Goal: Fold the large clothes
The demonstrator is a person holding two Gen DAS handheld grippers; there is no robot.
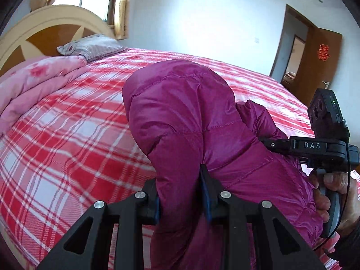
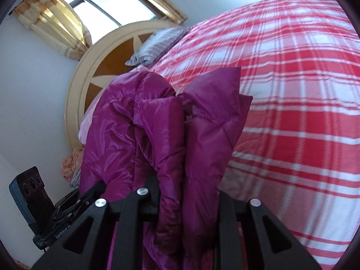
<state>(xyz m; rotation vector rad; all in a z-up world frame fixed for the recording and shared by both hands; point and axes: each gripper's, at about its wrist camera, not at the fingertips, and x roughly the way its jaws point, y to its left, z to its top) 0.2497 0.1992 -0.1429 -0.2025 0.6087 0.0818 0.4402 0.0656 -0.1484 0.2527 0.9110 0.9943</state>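
Magenta quilted puffer jacket [image 1: 180, 121], held up off the bed [image 1: 67, 135] between both grippers. Bunched and doubled over; no clean long axis readable. In the left wrist view the bulk rises from the jaws as a rounded hump, then trails right and down toward the other tool. In the right wrist view the folds stand roughly upright, running away from the camera toward the headboard [image 2: 90, 72].

Fabric: shiny, smooth shell, stitched across in puffy panels, deep creases where it is gathered. Colour even magenta-purple throughout.

Left gripper [image 1: 181, 193]: jaws part closed, a thick fold of jacket clamped between the blue pads.

Right gripper [image 2: 186, 193]: jaws closed onto several layers of jacket; fingertips buried in cloth. Same gripper seen side-on in the left wrist view [image 1: 276, 145], tips pressed into the jacket, hand [image 1: 333, 193] on its handle.

Bed covered in a red and white checked sheet. Folded pink quilt [image 1: 38, 83] and a grey striped pillow [image 1: 92, 47] lie at the headboard end. Window with yellow curtains [image 2: 56, 22] behind. Brown door [image 1: 319, 51] stands open at far right.
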